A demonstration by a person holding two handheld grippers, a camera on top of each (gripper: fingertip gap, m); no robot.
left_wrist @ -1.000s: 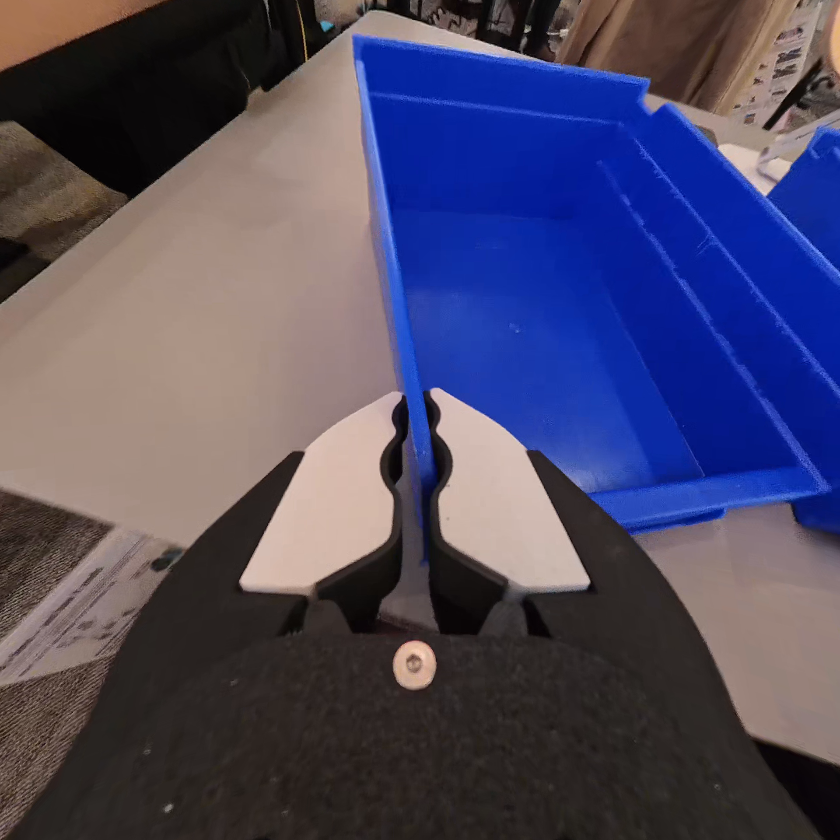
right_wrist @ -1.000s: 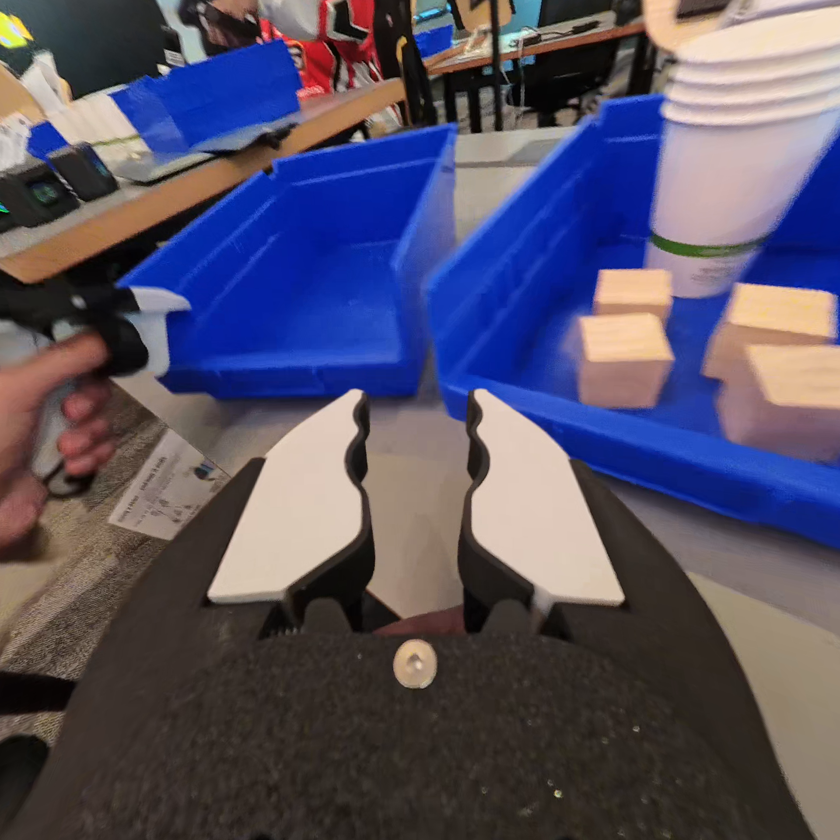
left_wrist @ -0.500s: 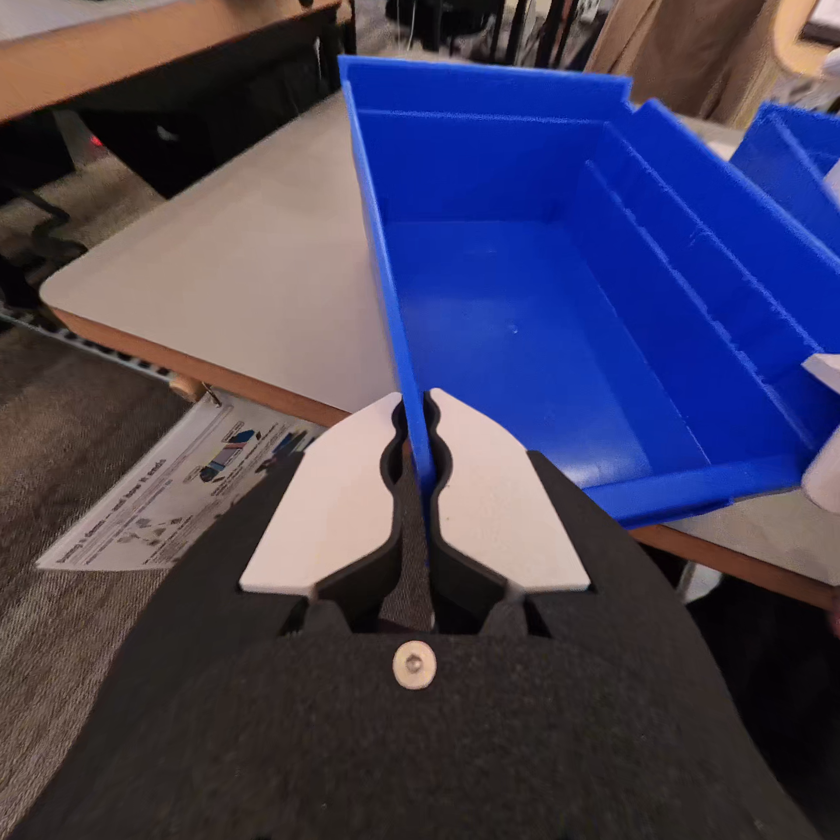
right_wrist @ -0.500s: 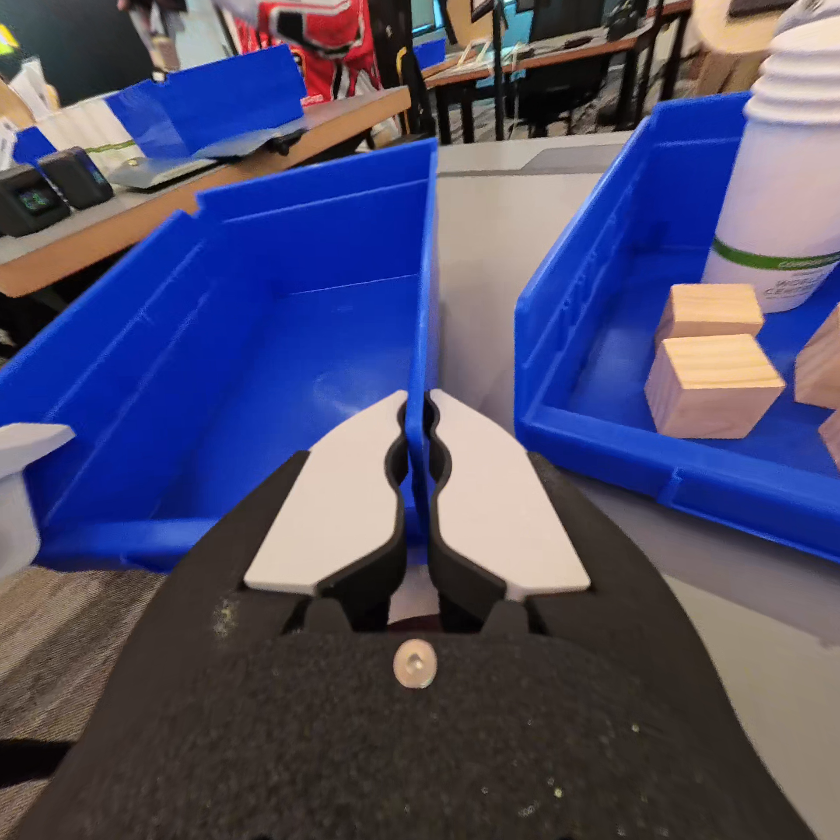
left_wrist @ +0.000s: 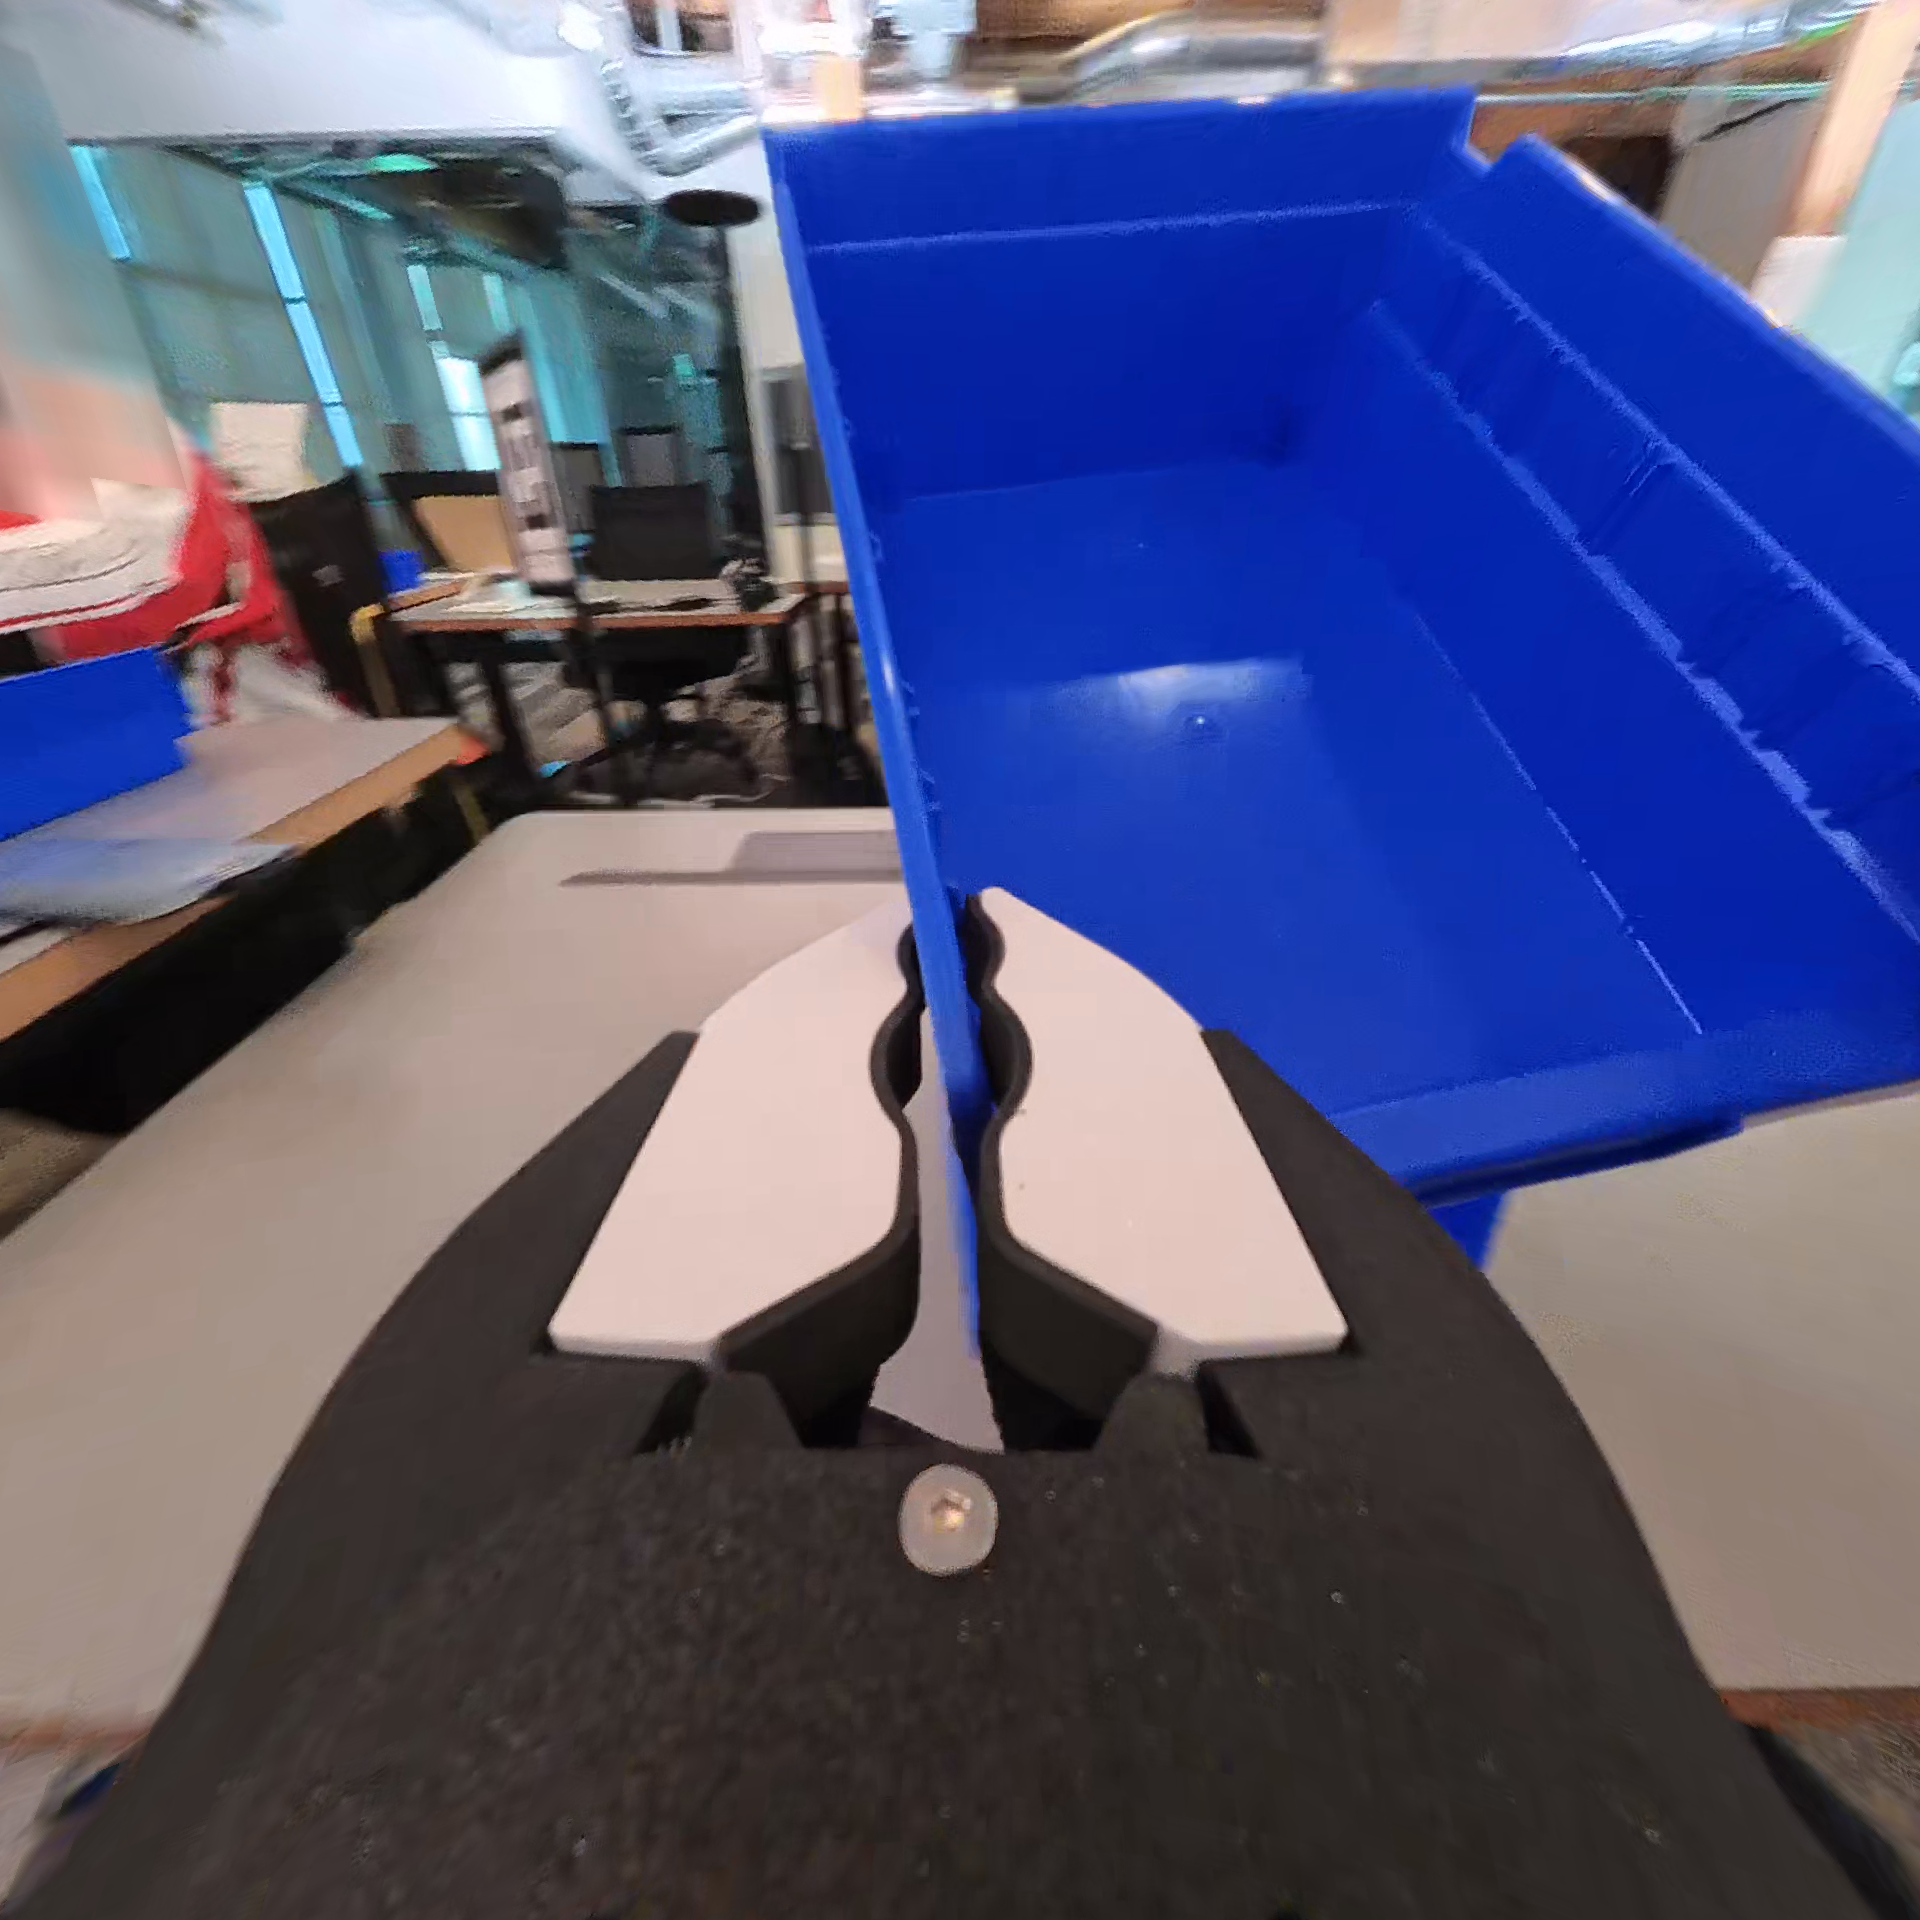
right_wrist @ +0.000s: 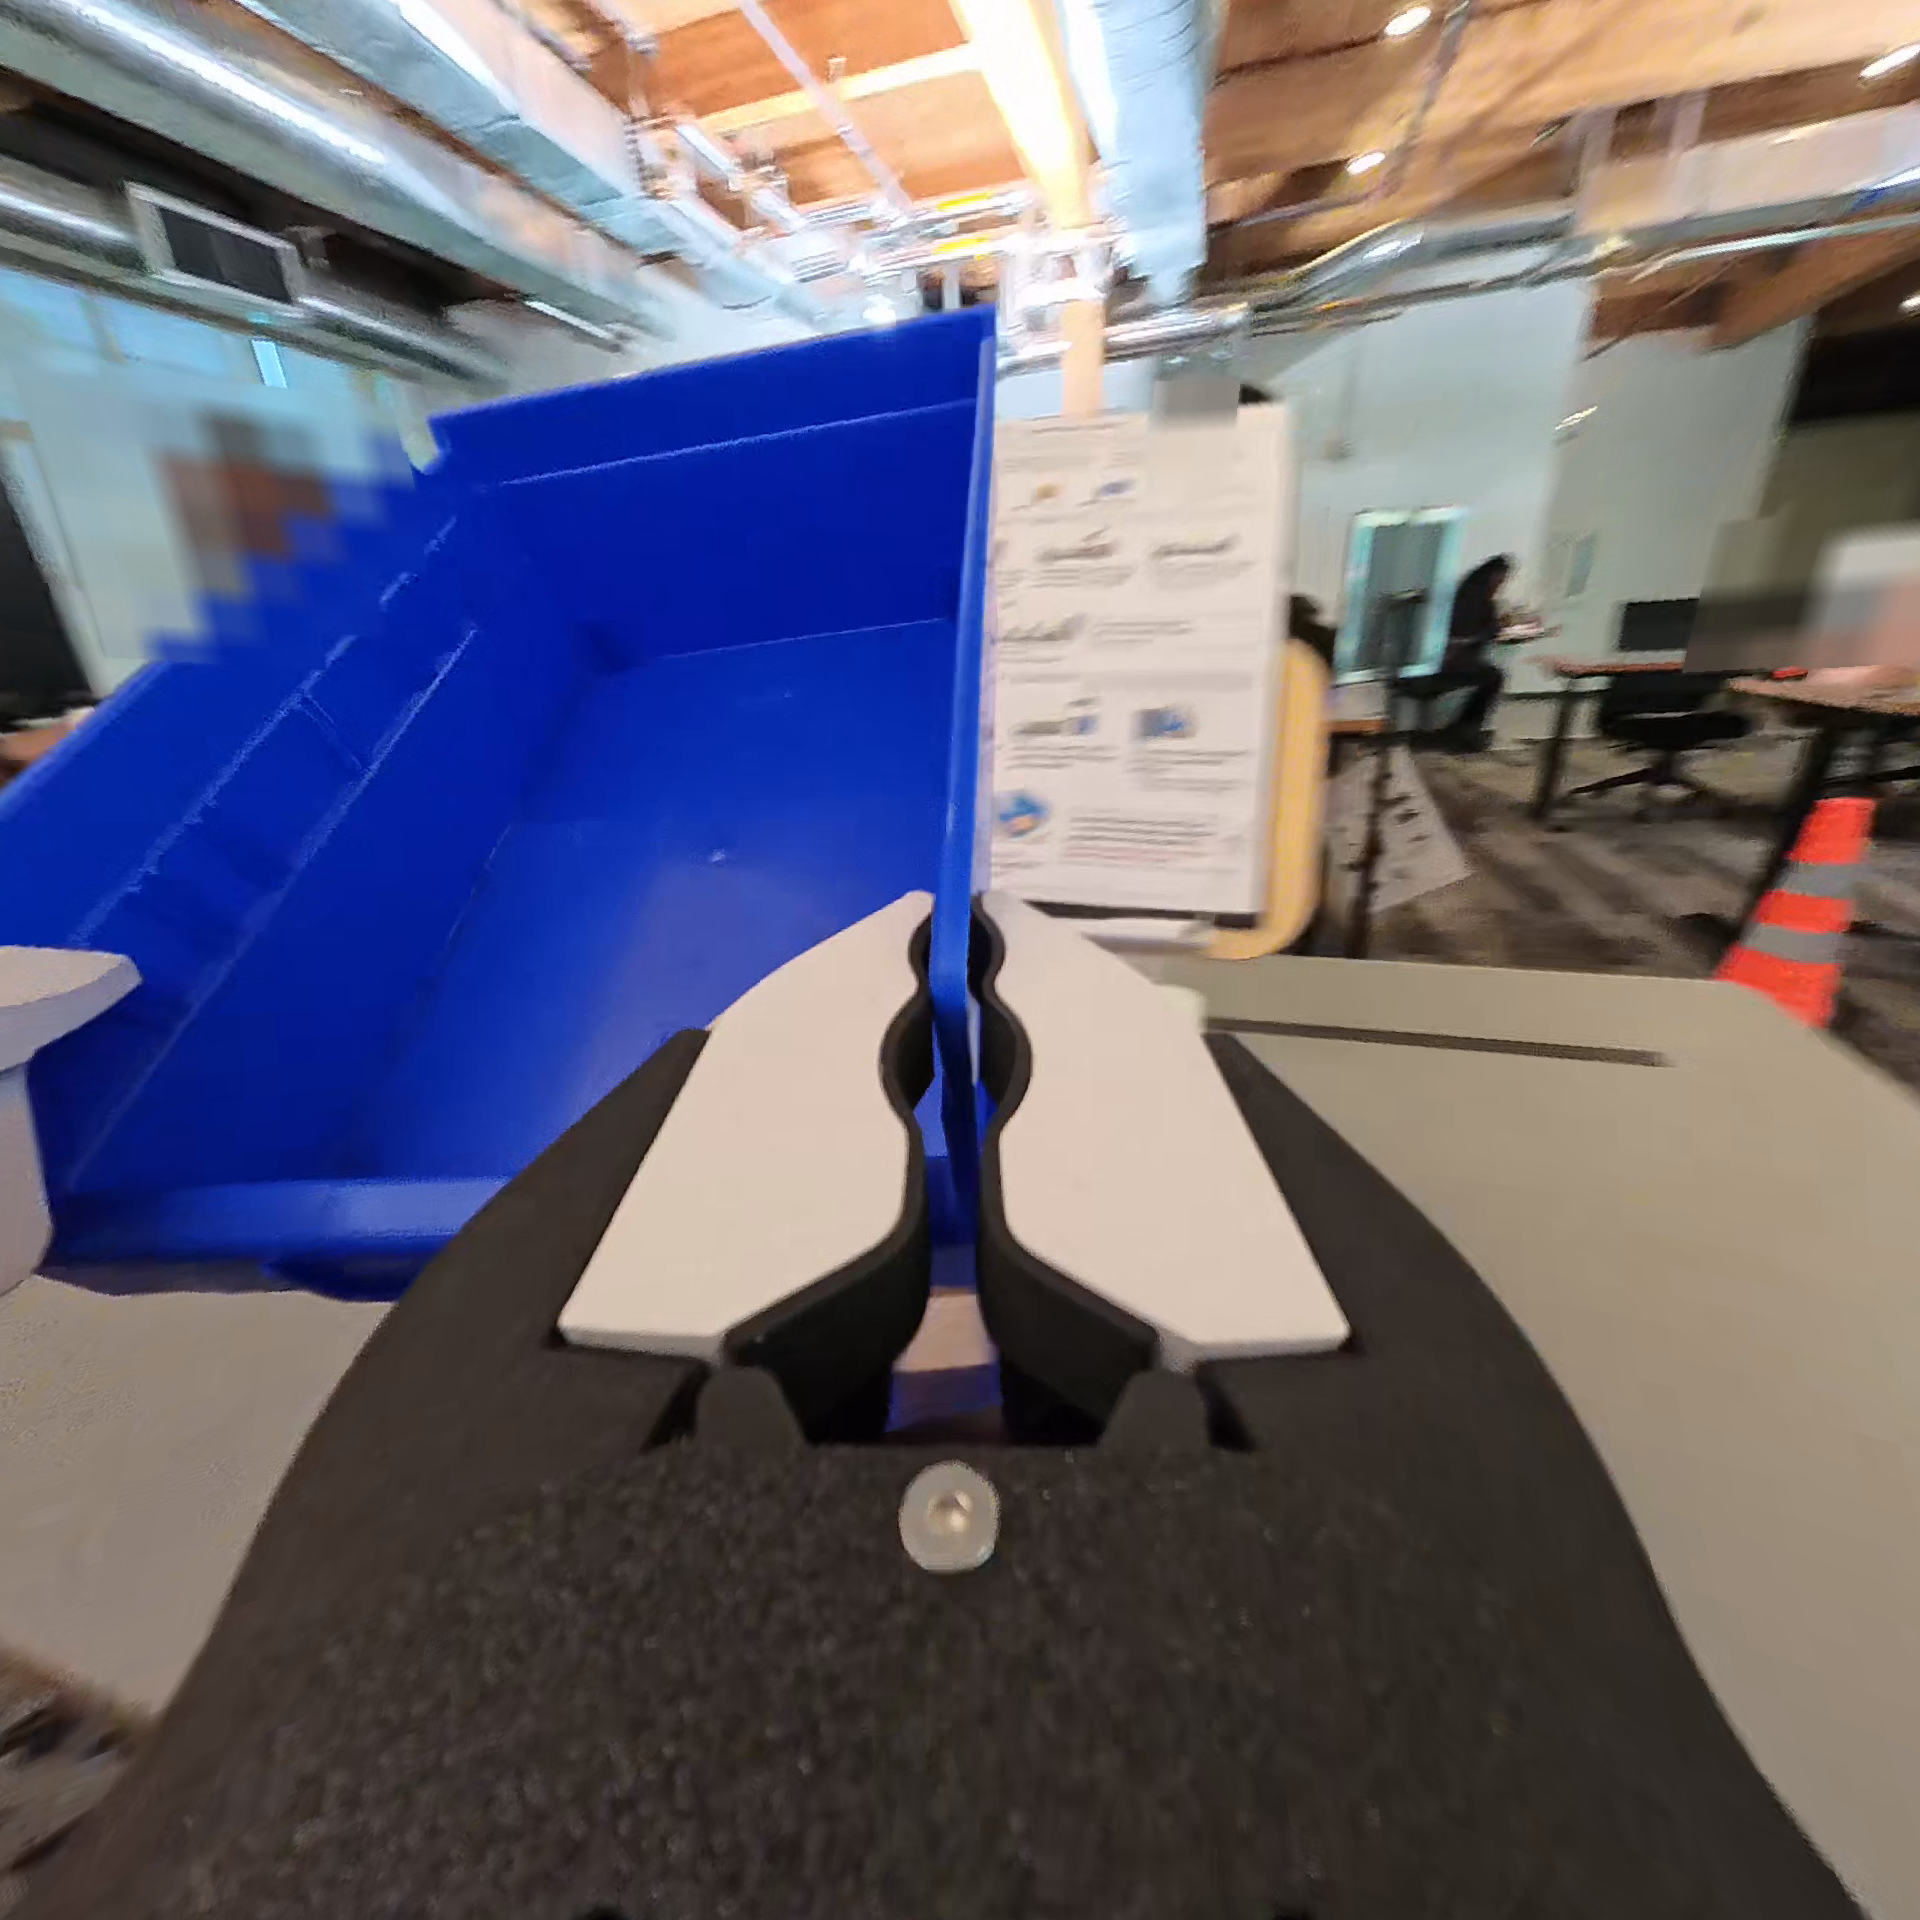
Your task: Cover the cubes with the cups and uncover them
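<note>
While the blue bin (left_wrist: pixel 1299 727) hangs tilted above the grey surface (left_wrist: pixel 364 1143), the left tool (left_wrist: pixel 945 914) is pinched tight on its left wall; the right tool (right_wrist: pixel 951 920) is clamped on its right wall; no cubes or cups show inside the bin.

- The blue bin (left_wrist: pixel 1299 727) runs off the right edge in the left wrist view; its right wall is cut there.
- In the right wrist view the bin's far left corner (right_wrist: pixel 312 582) lies under a mosaic patch.
- The left tongs (right_wrist: pixel 31 1081) show only as a pale sliver at the left edge of the right wrist view.
- The bin wall hides the gap between each pair of tongs' pads.
- The poster (right_wrist: pixel 1127 665) behind the bin is blurred, as is the traffic cone (right_wrist: pixel 1808 914).
- The bench (left_wrist: pixel 260 1143) is cut by the frame edges.
</note>
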